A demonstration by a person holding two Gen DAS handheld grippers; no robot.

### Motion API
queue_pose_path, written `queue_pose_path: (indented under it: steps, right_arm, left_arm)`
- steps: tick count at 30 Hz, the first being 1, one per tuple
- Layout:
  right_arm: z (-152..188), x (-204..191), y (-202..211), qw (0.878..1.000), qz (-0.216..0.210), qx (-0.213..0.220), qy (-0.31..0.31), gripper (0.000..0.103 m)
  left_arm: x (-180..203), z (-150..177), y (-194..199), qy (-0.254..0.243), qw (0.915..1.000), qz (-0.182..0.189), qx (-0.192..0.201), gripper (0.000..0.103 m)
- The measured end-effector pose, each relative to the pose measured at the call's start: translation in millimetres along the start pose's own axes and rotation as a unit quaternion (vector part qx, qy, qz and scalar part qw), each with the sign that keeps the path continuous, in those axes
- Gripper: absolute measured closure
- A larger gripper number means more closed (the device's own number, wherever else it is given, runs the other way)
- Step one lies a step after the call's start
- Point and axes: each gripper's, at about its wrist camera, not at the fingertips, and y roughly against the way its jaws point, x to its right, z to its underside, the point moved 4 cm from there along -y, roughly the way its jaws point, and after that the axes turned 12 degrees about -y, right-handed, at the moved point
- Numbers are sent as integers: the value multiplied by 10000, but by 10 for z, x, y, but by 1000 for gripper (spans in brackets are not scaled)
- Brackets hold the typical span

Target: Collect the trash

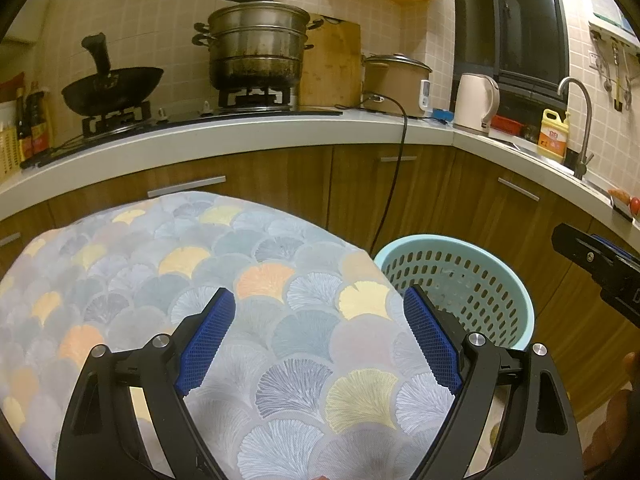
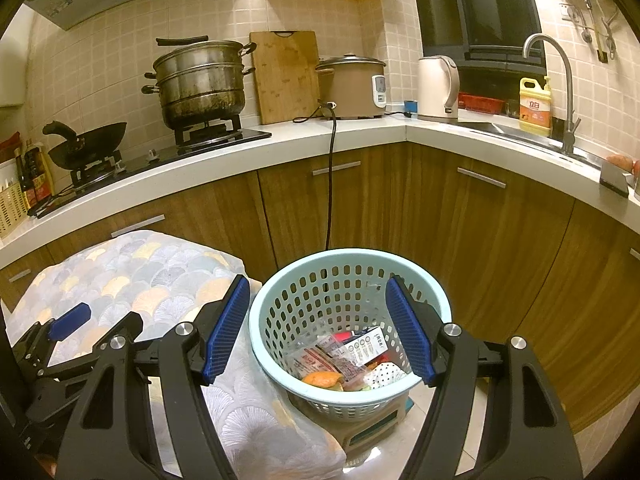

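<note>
A pale blue perforated basket stands on a small stool beside a cloth-covered table. Inside it lie wrappers, a small white carton and an orange scrap. My right gripper hovers over the basket's near rim, open, with nothing between its blue pads. My left gripper hangs open above the patterned cloth, holding nothing. The basket shows to its right in the left wrist view, and the right gripper's tip sits at that view's right edge. The left gripper also appears at the lower left of the right wrist view.
Wooden cabinets and an L-shaped white counter stand behind. On the counter are a wok, a stacked steamer pot, a rice cooker with its cord hanging down, a kettle and a tap.
</note>
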Motion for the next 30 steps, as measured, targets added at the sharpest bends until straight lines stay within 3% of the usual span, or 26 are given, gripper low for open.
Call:
queue_pose_path:
  steps: [21, 30]
  right_arm:
    - [-2, -6, 30, 10000, 44, 34, 36, 36]
    - [0, -4, 31, 10000, 48, 27, 35, 36]
  left_arm:
    - [23, -24, 45, -107, 9998, -131, 98, 19]
    - [-30, -27, 33, 90, 10000, 7, 36, 18]
